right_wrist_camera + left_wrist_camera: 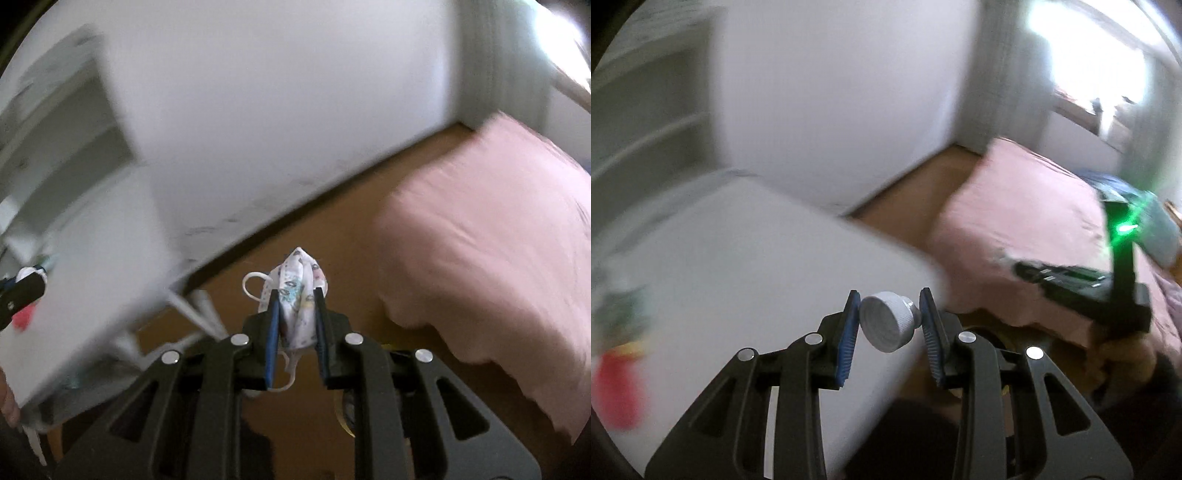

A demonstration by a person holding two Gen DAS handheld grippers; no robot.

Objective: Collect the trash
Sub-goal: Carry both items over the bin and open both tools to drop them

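Left wrist view shows a ribbed white plastic bottle cap (889,322) pinched between the left gripper (889,334) pads above a white tabletop (746,266). Right gripper (295,325) clamps a crumpled patterned face mask (295,295) over brown floor (332,229), beside a pink-covered bed (491,240).

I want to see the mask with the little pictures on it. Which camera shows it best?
The right wrist view. There the mask sits sharp and centred, pinched between the right gripper's pads, with its ear loop showing. The left wrist view shows that gripper only as a blur over the bed; no mask can be made out there.
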